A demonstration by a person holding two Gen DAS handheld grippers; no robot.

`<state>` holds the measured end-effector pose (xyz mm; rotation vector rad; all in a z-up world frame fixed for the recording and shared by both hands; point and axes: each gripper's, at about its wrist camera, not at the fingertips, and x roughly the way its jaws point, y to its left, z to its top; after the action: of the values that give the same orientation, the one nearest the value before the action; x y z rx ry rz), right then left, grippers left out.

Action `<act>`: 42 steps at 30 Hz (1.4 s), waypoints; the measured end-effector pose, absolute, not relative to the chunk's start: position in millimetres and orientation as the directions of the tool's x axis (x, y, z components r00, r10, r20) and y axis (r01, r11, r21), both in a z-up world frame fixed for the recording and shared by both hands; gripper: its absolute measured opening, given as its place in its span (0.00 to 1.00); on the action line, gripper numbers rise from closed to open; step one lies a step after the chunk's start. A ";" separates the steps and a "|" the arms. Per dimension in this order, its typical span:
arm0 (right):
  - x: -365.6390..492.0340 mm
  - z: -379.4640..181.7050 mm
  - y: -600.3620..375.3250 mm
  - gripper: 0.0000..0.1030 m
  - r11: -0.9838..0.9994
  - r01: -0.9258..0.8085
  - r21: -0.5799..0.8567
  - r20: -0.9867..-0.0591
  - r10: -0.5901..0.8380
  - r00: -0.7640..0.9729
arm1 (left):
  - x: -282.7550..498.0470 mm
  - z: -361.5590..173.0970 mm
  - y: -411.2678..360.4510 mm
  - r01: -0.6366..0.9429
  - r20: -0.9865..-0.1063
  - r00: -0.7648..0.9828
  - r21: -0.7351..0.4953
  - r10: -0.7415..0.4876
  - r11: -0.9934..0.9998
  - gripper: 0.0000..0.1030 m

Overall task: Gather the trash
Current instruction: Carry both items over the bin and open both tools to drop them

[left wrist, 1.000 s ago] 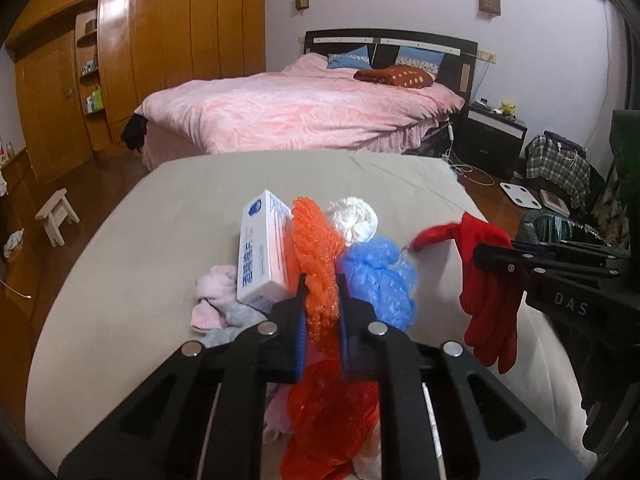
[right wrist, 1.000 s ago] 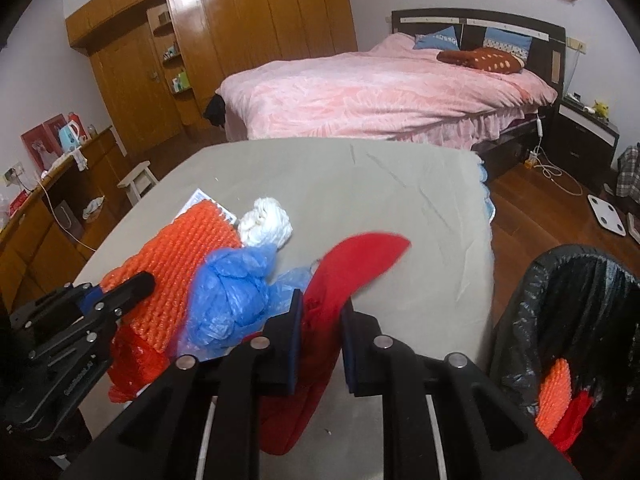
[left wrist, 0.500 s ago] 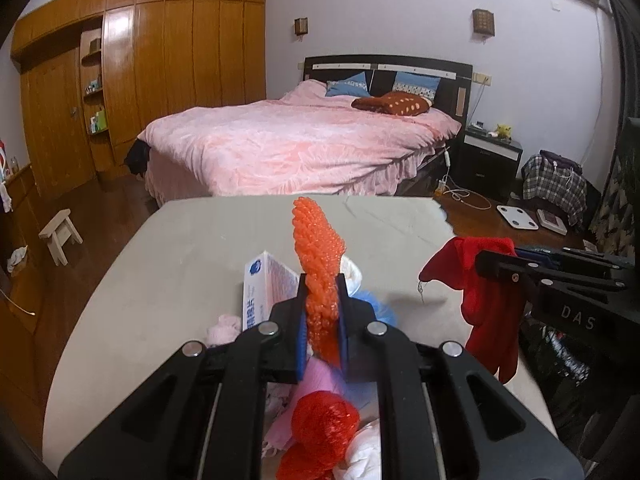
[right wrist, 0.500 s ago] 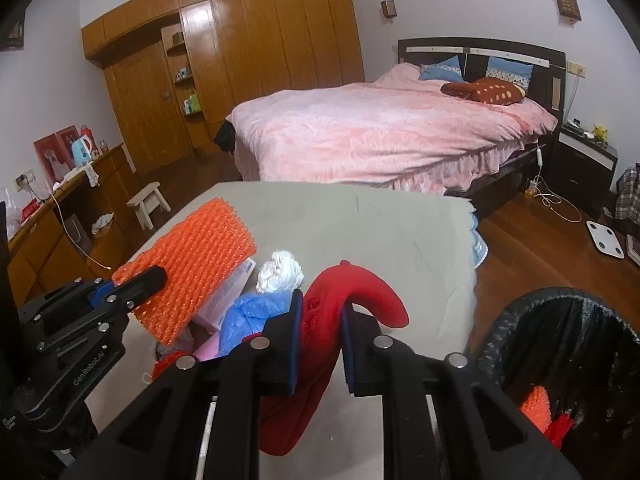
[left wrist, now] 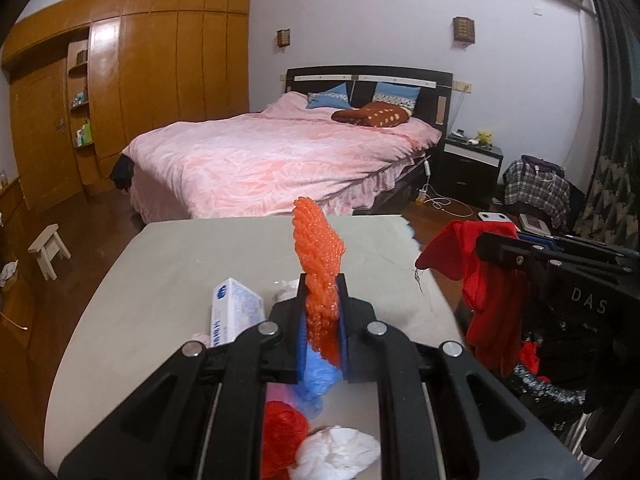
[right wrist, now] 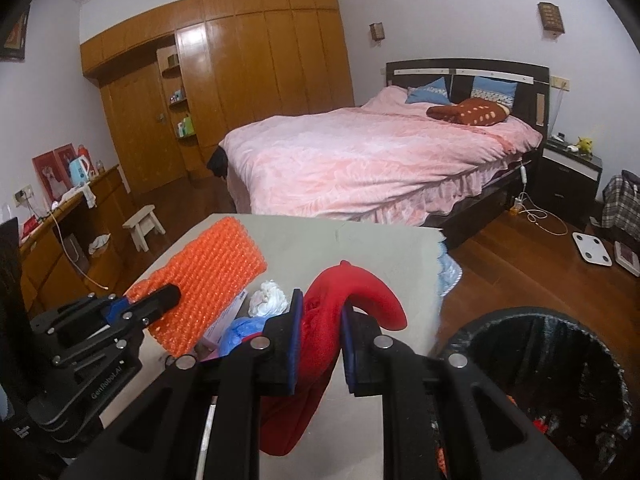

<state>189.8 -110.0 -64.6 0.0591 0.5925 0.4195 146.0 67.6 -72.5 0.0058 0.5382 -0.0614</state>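
At lower centre our right tool (right wrist: 318, 332) pinches a red glove (right wrist: 352, 300); at left our left tool (right wrist: 160, 300) grips orange bubble wrap (right wrist: 216, 276) above the desk (right wrist: 360, 244); a black-lined bin (right wrist: 560, 360) sits lower right.

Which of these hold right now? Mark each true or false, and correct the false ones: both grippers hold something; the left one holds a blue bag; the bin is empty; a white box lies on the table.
1. Both grippers hold something. True: the left gripper and the right gripper are each clamped on an item.
2. The left one holds a blue bag. False: it grips the orange bubble wrap; the blue bag lies on the table.
3. The bin is empty. False: red and orange scraps show inside the black bin.
4. A white box lies on the table. True: the white box.
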 end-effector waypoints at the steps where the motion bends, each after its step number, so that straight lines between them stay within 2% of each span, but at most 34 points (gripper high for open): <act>1: 188.2 -62.8 -114.3 0.17 0.917 -0.360 0.173 -0.527 0.395 0.753 | 145.8 -71.2 65.1 0.066 -0.510 0.858 -0.011 -0.062 0.998 0.11; 19: 155.4 -46.9 -207.6 0.17 0.965 -0.205 0.162 -0.503 0.260 0.824 | 139.7 -57.2 -12.6 0.225 -0.481 0.852 -0.018 -0.206 0.974 0.11; 42: 140.7 -70.3 -304.7 0.17 0.989 -0.034 0.146 -0.557 0.111 0.823 | 149.7 -77.6 -120.9 0.424 -0.499 0.780 -0.023 -0.378 0.905 0.11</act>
<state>140.7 -304.7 -70.3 0.1315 0.5997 0.0773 149.7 -120.9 -77.6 0.0920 0.5192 -0.4344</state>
